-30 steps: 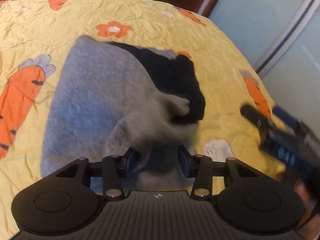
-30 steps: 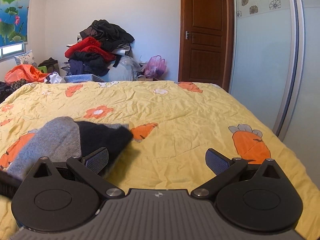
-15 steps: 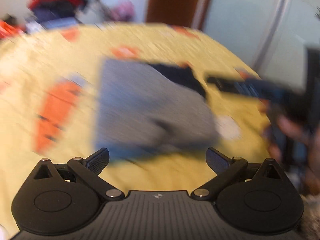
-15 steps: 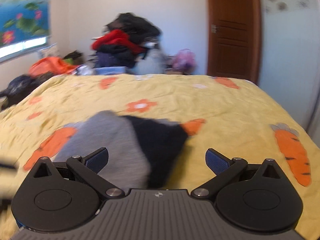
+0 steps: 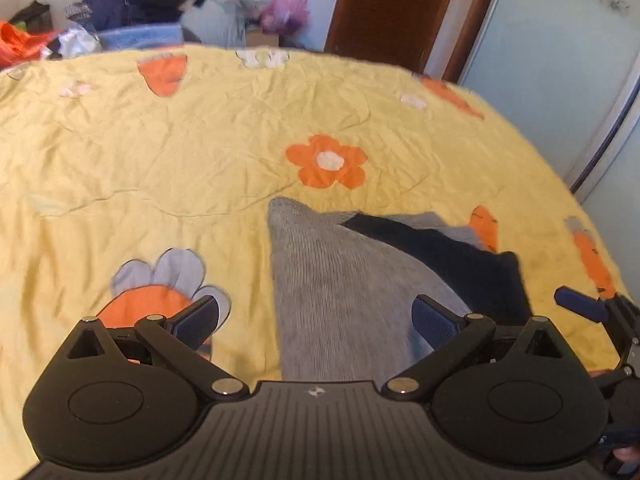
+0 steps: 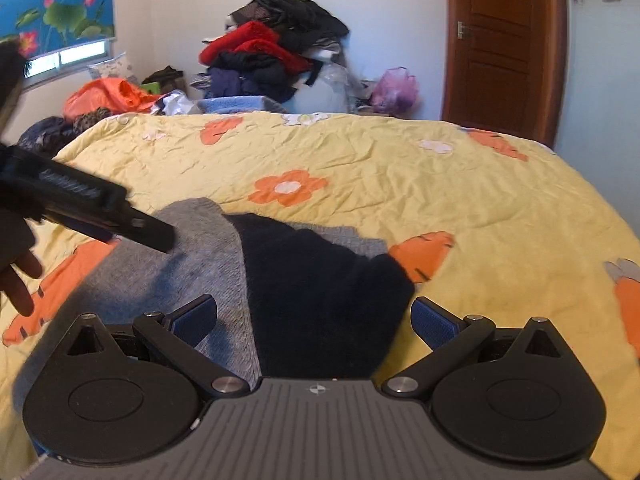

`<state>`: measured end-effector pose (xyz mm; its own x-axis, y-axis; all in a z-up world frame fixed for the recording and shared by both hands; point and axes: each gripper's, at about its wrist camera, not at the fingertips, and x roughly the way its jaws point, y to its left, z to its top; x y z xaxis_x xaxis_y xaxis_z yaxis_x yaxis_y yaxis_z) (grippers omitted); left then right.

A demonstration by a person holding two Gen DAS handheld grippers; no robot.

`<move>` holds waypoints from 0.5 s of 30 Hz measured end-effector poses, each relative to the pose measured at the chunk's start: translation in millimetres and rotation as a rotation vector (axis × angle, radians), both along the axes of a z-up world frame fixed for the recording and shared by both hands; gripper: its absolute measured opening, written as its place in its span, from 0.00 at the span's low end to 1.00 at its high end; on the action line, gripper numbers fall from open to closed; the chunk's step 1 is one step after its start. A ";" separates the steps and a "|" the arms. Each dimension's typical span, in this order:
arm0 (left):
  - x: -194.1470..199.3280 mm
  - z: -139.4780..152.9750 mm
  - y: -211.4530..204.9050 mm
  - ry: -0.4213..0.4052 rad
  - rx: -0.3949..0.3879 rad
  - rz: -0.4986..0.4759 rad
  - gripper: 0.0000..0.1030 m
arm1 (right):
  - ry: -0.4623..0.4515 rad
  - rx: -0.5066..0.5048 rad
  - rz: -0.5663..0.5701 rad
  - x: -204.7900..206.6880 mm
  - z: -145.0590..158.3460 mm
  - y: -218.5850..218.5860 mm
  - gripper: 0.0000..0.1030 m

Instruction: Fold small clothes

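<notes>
Your left tool (image 5: 314, 316) hangs above the bed with its blue-padded fingers (image 5: 198, 318) spread wide and nothing between them; from your right wrist camera its dark body (image 6: 100, 212) juts in from the left, with the fingers of your left hand (image 6: 18, 280) below it. Beneath it the folded grey knitted garment (image 5: 344, 292) lies flat on the yellow quilt printed with orange carrots and flowers (image 5: 160, 152), one corner pointing toward the far end of the bed. Against the grey piece's right side lies its dark navy part (image 6: 316, 292), partly overlapping the grey. Your right tool (image 6: 314, 316) hovers over that navy part, fingers equally wide apart and holding nothing. Beyond the bed's far edge stands a heap of red and dark clothes (image 6: 272, 48), and further right a brown wooden door (image 6: 504, 48).
</notes>
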<state>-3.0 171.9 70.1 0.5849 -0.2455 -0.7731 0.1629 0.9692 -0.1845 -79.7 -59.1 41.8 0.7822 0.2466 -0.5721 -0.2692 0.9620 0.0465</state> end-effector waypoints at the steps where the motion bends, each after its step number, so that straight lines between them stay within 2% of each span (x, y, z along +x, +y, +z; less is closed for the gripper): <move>1: 7.6 -6.5 -2.0 0.037 -0.025 -0.015 1.00 | 0.008 -0.032 0.008 2.8 -5.5 5.7 1.00; 2: 13.4 -15.7 -6.5 0.068 -0.028 -0.038 1.00 | 0.007 -0.060 0.007 3.7 -9.8 11.1 1.00; 4: 18.7 -28.7 -17.2 0.079 0.046 -0.041 1.00 | -0.005 -0.079 -0.002 3.3 -16.2 19.0 1.00; 7: 18.9 -37.7 -15.5 0.060 0.003 -0.022 1.00 | 0.006 -0.069 -0.005 10.1 -22.6 22.0 1.00; 8: 19.2 -39.7 -12.8 0.057 -0.011 -0.018 0.94 | 0.017 -0.051 -0.005 14.1 -24.2 21.0 1.00; 9: 19.2 -41.4 -10.9 0.057 -0.028 -0.031 0.79 | 0.023 -0.030 -0.002 17.3 -25.3 19.2 0.99; 10: 19.6 -41.1 -9.1 0.066 -0.053 -0.037 0.73 | 0.024 -0.013 0.003 20.1 -25.9 17.5 0.99; 12: 23.0 -34.7 -8.0 0.068 -0.059 -0.019 0.51 | 0.018 0.002 0.016 25.5 -27.2 16.4 0.97; 15: 27.8 -31.2 -2.5 0.070 -0.073 -0.023 0.46 | 0.007 0.001 0.039 33.6 -24.9 19.0 0.94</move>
<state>24.8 169.3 38.9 0.5241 -0.3156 -0.7910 0.1690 0.9489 -0.2665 -46.1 -40.2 16.9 0.7680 0.2776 -0.5772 -0.3060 0.9507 0.0500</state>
